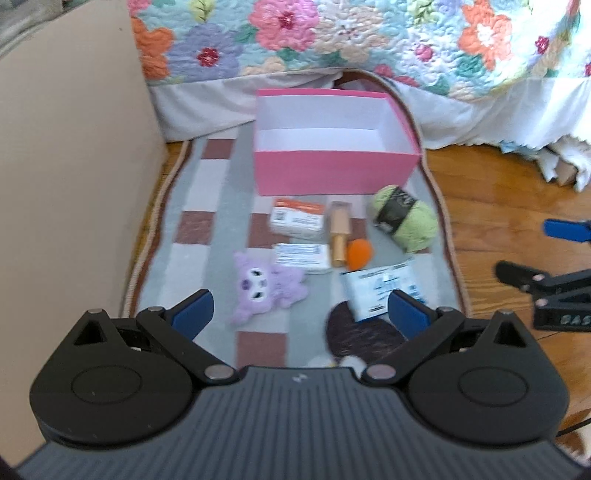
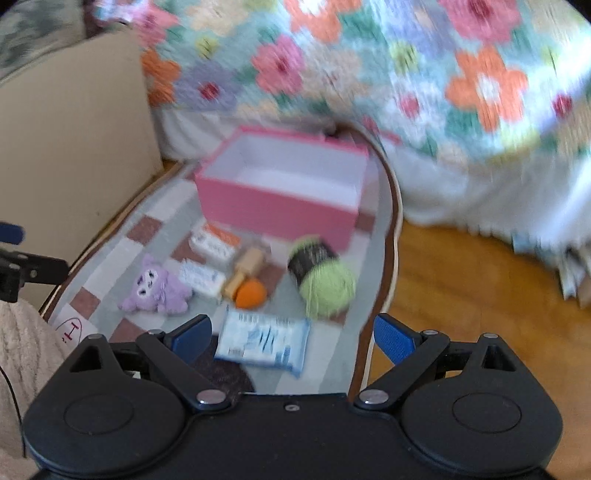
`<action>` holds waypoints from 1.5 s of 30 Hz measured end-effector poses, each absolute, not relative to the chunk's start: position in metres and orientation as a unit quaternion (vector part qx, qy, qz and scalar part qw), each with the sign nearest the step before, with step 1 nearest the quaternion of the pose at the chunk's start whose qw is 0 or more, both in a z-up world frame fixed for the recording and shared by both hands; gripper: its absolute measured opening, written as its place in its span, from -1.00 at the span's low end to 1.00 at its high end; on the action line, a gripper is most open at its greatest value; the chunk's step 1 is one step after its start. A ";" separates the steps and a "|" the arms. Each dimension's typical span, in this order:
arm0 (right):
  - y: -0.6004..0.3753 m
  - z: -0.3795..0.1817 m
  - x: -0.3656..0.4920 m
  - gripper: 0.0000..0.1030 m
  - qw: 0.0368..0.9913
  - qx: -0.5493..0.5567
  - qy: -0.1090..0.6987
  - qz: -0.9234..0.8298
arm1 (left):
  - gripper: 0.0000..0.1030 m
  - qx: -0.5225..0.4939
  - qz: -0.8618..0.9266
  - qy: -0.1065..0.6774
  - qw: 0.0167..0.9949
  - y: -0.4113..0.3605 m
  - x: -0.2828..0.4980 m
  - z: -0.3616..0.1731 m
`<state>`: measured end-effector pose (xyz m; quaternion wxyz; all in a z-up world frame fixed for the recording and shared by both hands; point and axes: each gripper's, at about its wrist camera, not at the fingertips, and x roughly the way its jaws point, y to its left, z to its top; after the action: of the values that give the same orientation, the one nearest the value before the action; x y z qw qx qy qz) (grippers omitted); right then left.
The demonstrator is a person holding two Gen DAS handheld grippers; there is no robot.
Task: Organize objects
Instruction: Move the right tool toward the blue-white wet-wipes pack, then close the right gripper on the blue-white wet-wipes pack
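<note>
An open pink box (image 1: 334, 170) (image 2: 273, 206) with a white inside stands on a checked rug. In front of it lie a green yarn ball (image 1: 406, 218) (image 2: 321, 280), a wooden piece (image 1: 339, 230) (image 2: 245, 267), an orange ball (image 1: 359, 254) (image 2: 251, 293), two white cartons (image 1: 297, 218) (image 1: 303, 256), a purple plush (image 1: 266, 286) (image 2: 155, 290) and a blue-white packet (image 1: 382, 286) (image 2: 264, 341). My left gripper (image 1: 299, 314) is open above the rug near the plush. My right gripper (image 2: 291, 338) is open, with the packet just beyond it.
A flowered quilt (image 1: 332, 33) hangs over a bed behind the box. A beige cardboard panel (image 1: 74, 166) stands at the left. Wooden floor (image 1: 498, 206) lies right of the rug (image 1: 207, 206). A dark round patch (image 1: 362, 336) sits near the rug's front. The right wrist view is blurred.
</note>
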<state>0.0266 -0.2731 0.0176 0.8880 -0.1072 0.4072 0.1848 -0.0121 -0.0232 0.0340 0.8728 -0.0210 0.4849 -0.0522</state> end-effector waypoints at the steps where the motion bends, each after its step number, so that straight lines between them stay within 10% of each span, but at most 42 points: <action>1: -0.275 0.017 0.031 0.88 0.887 -0.105 0.406 0.191 | 0.98 -0.027 -0.058 0.484 0.873 -0.026 -0.008 0.033; 32: -0.276 -0.163 0.089 0.45 0.827 -0.028 0.516 0.220 | 0.84 -0.138 -0.071 0.563 0.812 -0.075 0.084 -0.173; 45: -0.287 -0.198 0.097 0.00 0.823 0.049 0.532 0.193 | 0.07 -0.146 -0.101 0.557 0.812 -0.094 0.077 -0.198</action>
<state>0.0971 -0.2866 -0.1975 0.8230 0.0490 0.5320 0.1931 0.0769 -0.0942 -0.1982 0.8116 -0.1457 0.5566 -0.1012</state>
